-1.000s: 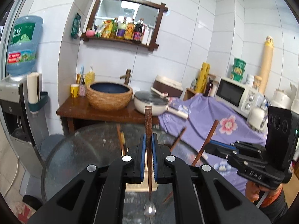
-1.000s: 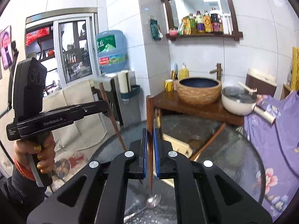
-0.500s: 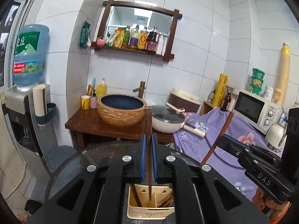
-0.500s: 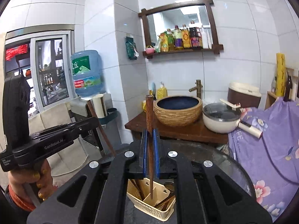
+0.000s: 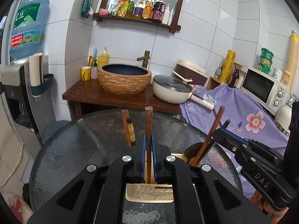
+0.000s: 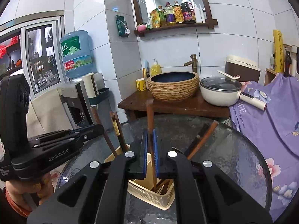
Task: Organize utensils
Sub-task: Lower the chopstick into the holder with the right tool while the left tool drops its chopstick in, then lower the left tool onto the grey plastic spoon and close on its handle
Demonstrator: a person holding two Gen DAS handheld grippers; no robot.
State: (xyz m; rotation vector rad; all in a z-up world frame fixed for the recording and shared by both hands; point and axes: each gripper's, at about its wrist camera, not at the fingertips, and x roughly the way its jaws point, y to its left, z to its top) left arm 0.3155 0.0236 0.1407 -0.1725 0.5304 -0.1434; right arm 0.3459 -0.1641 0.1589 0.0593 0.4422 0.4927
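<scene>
Pinching a brown-handled spoon [image 5: 149, 123] upright, the left claw [image 5: 148, 155] hangs over the basket [image 5: 149, 196]; the right claw [image 6: 150, 152] grips another handle [image 6: 150, 112] above it.

Bright, even indoor light; sharp focus, strong fisheye warp, dark corners.

The jaws hide most of the cream basket [image 5: 149, 196] and both handles' lower ends.
</scene>
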